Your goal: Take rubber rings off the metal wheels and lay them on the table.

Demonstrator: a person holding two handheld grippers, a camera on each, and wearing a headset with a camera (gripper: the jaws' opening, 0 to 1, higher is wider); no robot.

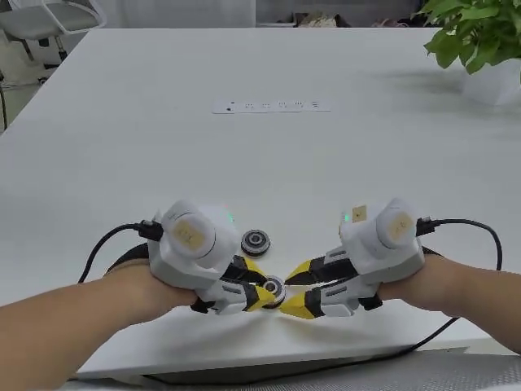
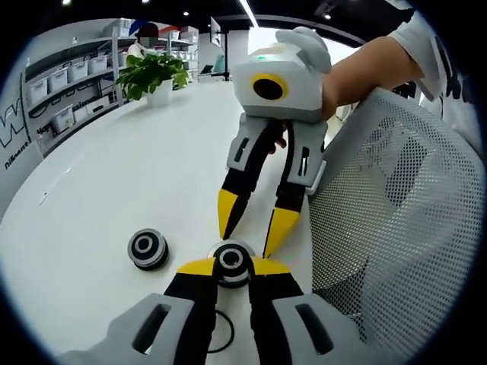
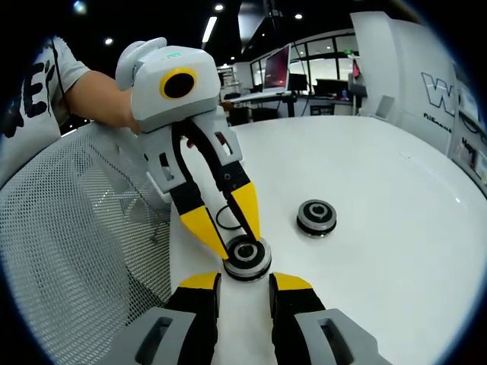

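Head view: a metal wheel (image 1: pixel 273 287) sits near the counter's (image 1: pixel 269 163) front edge, grasped between the left gripper's (image 1: pixel 262 290) fingers. The right gripper's (image 1: pixel 291 291) fingers stand parted just beside it. A second wheel (image 1: pixel 256 241) rests nearby.

In the head view we see little of the held wheel (image 1: pixel 273 287), its sides covered by the yellow tips of the left gripper (image 1: pixel 260 285). In the left gripper view a rubber ring (image 2: pixel 230 327) lies half under that gripper. The plant (image 1: pixel 472 32) and chair (image 1: pixel 49 18) run off the top edge, and the power strip (image 1: pixel 271 106) sockets are too small for us to make out
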